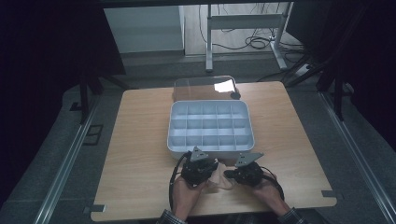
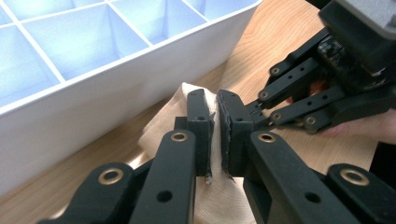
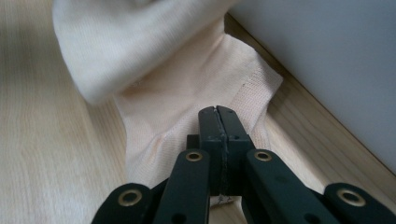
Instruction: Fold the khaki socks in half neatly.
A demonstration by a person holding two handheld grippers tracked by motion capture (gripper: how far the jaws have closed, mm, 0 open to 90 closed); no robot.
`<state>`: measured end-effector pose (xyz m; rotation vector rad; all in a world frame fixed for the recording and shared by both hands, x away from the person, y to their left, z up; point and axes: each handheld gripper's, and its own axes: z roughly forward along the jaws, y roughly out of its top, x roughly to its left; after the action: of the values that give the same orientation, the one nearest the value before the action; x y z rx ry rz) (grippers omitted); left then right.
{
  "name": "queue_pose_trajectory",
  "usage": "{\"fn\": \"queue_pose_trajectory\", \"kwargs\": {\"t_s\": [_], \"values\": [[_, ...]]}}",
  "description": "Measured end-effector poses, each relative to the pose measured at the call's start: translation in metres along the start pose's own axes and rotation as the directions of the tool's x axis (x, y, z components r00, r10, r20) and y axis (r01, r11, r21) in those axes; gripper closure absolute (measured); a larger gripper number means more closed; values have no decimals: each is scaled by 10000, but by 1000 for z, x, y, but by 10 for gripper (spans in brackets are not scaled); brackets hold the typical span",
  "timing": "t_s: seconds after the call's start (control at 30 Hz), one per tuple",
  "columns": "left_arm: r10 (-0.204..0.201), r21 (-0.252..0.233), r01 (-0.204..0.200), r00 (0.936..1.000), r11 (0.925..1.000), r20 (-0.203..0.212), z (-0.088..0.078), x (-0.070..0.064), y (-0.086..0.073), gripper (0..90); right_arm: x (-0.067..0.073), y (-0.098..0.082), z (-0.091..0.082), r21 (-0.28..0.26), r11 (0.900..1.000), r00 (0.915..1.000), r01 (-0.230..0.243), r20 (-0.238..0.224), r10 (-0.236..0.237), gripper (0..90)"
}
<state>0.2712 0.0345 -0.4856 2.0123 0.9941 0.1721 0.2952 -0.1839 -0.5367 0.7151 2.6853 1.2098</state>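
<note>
beige cloth [image 2: 215, 109] pinched between both closed jaws

A cream knitted cloth [image 3: 187, 98] is lying rumpled on the wooden table (one end folding over itself), just beside the white compartment box [image 2: 116, 88].

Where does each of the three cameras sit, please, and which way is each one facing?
High view: above the person's side, looking forward and down at the table, white compartment box and both hands.
Left gripper view: rides the left gripper, looking along its jaws pinching the beige cloth, with the box wall left and the right gripper opposite.
Right gripper view: rides the right gripper, looking along its jaws, shut on the cloth, box wall at right.
All three share cloth and box.
</note>
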Motion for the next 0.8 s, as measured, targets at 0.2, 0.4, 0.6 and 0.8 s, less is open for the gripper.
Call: {"fn": "queue_pose_trajectory", "kwargs": {"t_s": [0.2, 0.4, 0.6, 0.8], "values": [[-55, 142, 54, 10000, 9999, 39, 14, -3, 5, 839, 0, 2, 5, -133, 9999, 10000, -8, -87, 7, 898], [-38, 479, 48, 9998, 9988, -220, 25, -1, 0, 838, 4, 3, -7, -215, 9983, 9985, 539, 132, -537, 894], [-159, 743, 181, 9994, 9971, -291, 33, 0, -3, 831, -8, -1, -31, -488, 9987, 9987, 162, 485, -139, 882], [-286, 789, 289, 9996, 9965, -44, 38, -1, 0, 722, -20, -13, -27, -413, 9978, 9983, -524, 248, 535, 865]]}}
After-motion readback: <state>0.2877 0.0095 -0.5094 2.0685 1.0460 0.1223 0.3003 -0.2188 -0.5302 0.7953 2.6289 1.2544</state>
